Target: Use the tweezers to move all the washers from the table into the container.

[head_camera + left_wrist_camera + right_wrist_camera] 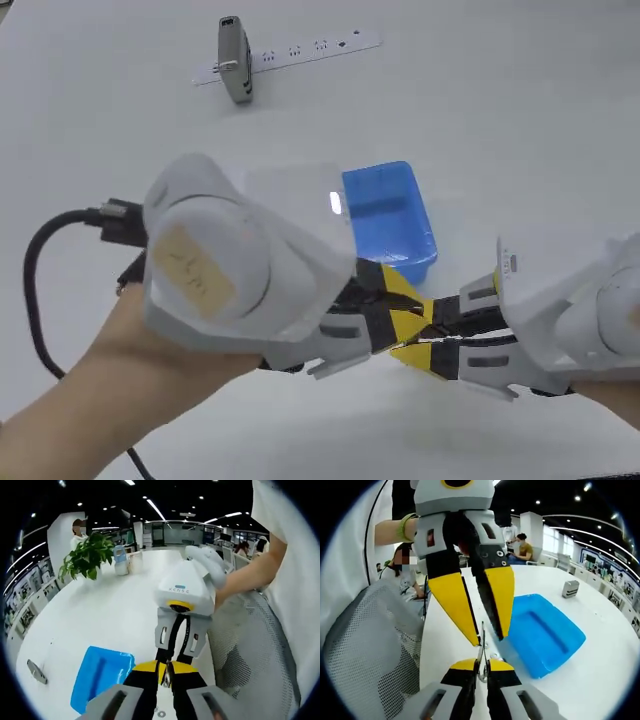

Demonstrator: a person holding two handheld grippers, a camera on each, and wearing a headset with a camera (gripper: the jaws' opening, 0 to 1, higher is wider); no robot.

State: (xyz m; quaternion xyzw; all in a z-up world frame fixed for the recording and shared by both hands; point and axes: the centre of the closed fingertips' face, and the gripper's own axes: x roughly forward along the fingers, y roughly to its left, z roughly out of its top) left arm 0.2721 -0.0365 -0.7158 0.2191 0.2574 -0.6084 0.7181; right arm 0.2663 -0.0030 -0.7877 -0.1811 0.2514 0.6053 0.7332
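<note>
**Head view.** The left gripper (400, 305) and the right gripper (425, 355) meet tip to tip over the white table (520, 130). The blue container (385, 215) stands just beyond their meeting point, on the far side from the person. A power strip (300, 52) with an adapter (235, 60) plugged in lies well beyond the container. A black cable (35, 290) loops away behind the left gripper's body.

**Right gripper view.** The right gripper's own jaws are clenched on the tweezers (481, 647), a thin silver strip standing up between the yellow tips. The left gripper comes down from the top, with its jaw tips just above that strip. A narrow dark blade runs between its yellow jaws, close against one of them. It is probably the same tool, but the frames do not show whether those jaws grip it. The container (545, 630) sits ahead and to the right of the right gripper's jaws, open side up.

**Left gripper view.** The left gripper's (165, 671) jaws stand close together with a thin metal piece in the slit between them. The right gripper faces them head-on. The container (100, 677) lies to the left of the jaws. A mesh chair back (250, 655) is to their right, and a potted plant (87, 555) stands far ahead.
</note>
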